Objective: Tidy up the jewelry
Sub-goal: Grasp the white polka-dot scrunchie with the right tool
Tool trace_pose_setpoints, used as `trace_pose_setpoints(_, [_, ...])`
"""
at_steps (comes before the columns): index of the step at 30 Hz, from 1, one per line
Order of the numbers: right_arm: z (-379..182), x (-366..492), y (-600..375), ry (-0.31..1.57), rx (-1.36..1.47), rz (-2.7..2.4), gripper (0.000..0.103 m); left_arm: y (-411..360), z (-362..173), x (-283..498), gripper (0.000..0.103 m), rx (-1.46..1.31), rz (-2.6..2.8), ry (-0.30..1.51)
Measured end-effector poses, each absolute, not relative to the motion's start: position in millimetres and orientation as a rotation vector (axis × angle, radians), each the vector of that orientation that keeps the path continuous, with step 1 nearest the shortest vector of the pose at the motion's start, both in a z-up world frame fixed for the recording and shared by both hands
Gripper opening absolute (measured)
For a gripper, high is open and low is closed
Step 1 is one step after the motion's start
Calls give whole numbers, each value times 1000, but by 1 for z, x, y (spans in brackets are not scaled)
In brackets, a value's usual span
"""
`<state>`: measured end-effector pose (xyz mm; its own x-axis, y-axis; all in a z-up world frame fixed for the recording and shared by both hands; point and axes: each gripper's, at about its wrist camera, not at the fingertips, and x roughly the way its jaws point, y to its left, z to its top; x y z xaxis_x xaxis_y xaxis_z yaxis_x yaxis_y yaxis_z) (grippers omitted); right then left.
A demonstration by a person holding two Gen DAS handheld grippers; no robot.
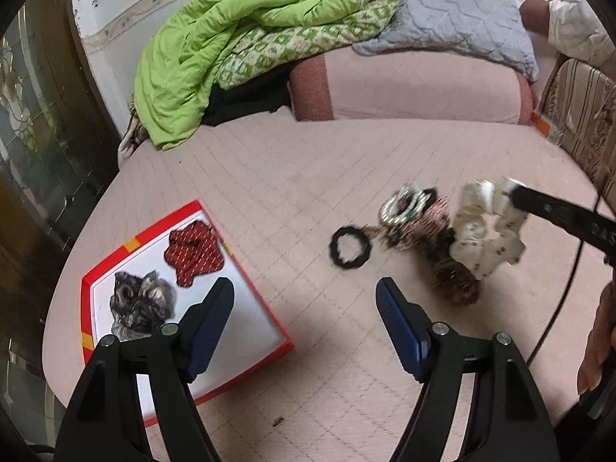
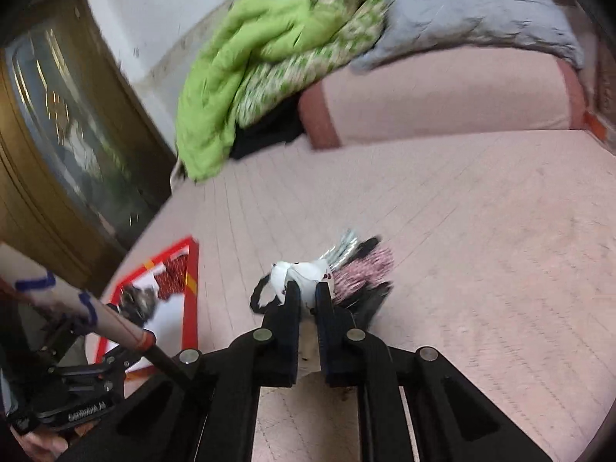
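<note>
Two scrunchies lie in the red-rimmed white box [image 1: 246, 331] by my wide-open, empty left fingers [image 1: 215, 308]; my right fingers [image 2: 325, 300] pinch the cream floral scrunchie [image 1: 485, 231], with the pile [image 1: 419, 223] beyond them unsorted.

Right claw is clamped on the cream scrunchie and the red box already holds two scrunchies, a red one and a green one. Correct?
Not quite. The right claw is shut on the cream scrunchie, and the red box holds two, but the left wrist view shows a red scrunchie and a grey-black scrunchie, not a green one.

Right gripper [image 1: 514, 188] lifts white scrunchie [image 1: 486, 229] (left gripper [image 1: 306, 294] open).
</note>
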<state>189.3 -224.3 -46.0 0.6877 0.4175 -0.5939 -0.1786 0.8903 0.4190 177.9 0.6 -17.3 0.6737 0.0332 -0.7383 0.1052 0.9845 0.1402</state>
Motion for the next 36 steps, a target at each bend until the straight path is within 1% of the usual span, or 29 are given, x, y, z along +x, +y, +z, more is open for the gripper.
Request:
trace_pose_setpoints(5, [-43, 169, -271, 697, 429, 271, 9, -20, 11, 188, 75, 135, -125, 839])
trace_pose_setpoints(8, [-45, 161, -297, 682, 486, 242, 9, -39, 13, 201, 75, 66, -237, 900])
trace_pose_setpoints(11, [-45, 158, -310, 666, 514, 234, 9, -57, -7, 204, 75, 38, -287, 955])
trace_pose_setpoints(17, [-50, 156, -313, 679, 509, 250, 9, -94, -67, 204, 75, -9, -353, 1025])
trace_pose_setpoints(18, [-50, 156, -312, 684, 498, 252, 9, -97, -73, 206, 73, -26, -353, 1024])
trace_pose_setpoints(19, [-51, 156, -312, 688, 493, 254, 9, -100, -81, 209, 70, -39, -346, 1025])
trace_pose_setpoints(21, [-52, 155, -314, 690, 502, 258, 9, -106, -96, 215, 51, -49, -351, 1046])
trace_pose_setpoints(22, [-52, 156, -316, 691, 505, 259, 9, -107, -102, 216, 46, -52, -357, 1058])
trace_pose_setpoints(23, [-53, 156, -317, 690, 506, 258, 9, -108, -110, 219, 35, -47, -355, 1075])
trace_pose_setpoints(24, [-52, 155, -318, 689, 507, 258, 9, -107, -115, 220, 28, -42, -354, 1090])
trace_pose_setpoints(25, [-52, 154, -319, 686, 506, 258, 9, -104, -120, 220, 26, -46, -365, 1100])
trace_pose_setpoints(27, [-51, 153, -320, 681, 508, 260, 9, -95, -122, 214, 15, -61, -401, 1093])
trace_pose_setpoints(29, [-50, 152, -321, 674, 512, 264, 9, -84, -121, 204, 11, -3, -379, 1052])
trace_pose_setpoints(36, [-49, 154, -308, 676, 503, 306, 9, -43, -116, 181, 10, 0, -383, 997])
